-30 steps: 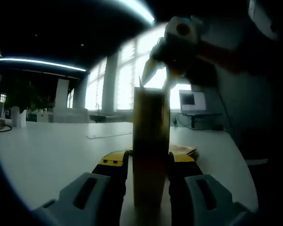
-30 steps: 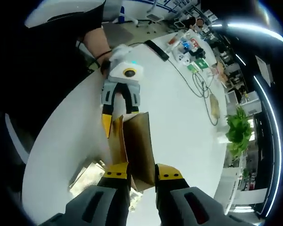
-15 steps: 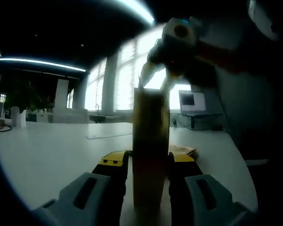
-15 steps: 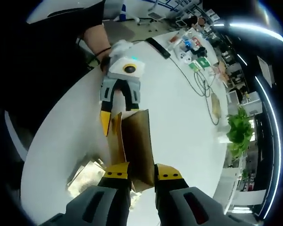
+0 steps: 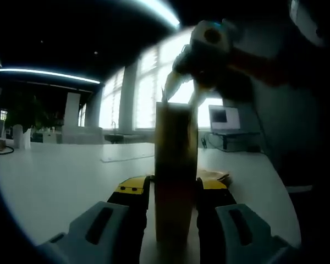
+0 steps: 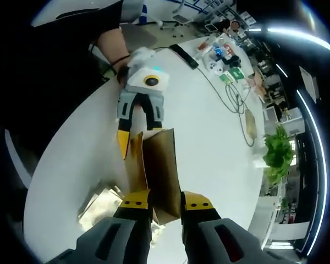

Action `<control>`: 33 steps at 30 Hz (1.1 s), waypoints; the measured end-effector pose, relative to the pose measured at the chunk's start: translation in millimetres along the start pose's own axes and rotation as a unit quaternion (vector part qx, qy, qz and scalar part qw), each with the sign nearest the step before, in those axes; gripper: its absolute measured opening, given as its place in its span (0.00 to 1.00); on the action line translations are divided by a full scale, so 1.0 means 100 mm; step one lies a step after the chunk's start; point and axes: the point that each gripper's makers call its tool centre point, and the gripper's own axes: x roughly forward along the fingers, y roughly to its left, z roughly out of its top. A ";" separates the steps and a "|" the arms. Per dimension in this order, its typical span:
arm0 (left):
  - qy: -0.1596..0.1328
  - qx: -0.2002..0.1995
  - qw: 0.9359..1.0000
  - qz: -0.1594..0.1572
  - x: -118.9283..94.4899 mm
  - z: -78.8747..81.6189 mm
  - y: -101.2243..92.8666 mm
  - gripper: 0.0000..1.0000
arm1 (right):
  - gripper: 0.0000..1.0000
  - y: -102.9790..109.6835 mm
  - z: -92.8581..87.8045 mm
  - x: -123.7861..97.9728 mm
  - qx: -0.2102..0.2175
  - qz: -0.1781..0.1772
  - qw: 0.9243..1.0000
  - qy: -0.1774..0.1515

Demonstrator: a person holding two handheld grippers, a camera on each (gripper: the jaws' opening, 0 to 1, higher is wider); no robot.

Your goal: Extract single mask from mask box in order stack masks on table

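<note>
A tall brown mask box stands upright on the white table. My left gripper is shut on its lower part, one jaw on each side. My right gripper comes down from the upper right, its fingers at the box's top edge. Looking down in the right gripper view, the mask box runs between the jaws of my right gripper, which touch both its sides. My left gripper holds the far end. A low pile of masks lies on the table beside the box, seen also as masks.
A person's hand holds the left gripper near the table's edge. Cables and several small items crowd the far end, with a green plant beyond. A monitor stands on another desk, and a flat sheet lies mid-table.
</note>
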 end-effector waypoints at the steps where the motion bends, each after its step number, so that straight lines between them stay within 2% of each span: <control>1: 0.000 0.000 1.000 0.000 0.00 0.00 0.00 0.26 | 0.16 0.00 0.00 0.00 0.001 0.000 1.000 -0.001; 21: 0.000 -0.001 1.000 -0.002 -0.01 0.00 0.02 0.26 | 0.15 -0.02 0.00 0.07 -0.007 0.012 1.000 -0.001; 25: 0.000 0.000 1.000 -0.003 -0.01 0.00 0.01 0.26 | 0.14 -0.02 0.00 0.07 -0.010 0.033 0.999 0.005; 29: 0.001 0.001 1.000 -0.003 0.00 -0.01 0.00 0.26 | 0.12 0.02 0.01 0.07 -0.023 0.069 0.997 0.019; 33: 0.001 0.002 1.000 -0.002 0.00 -0.01 0.00 0.26 | 0.11 0.03 0.04 0.13 -0.038 0.083 0.995 0.028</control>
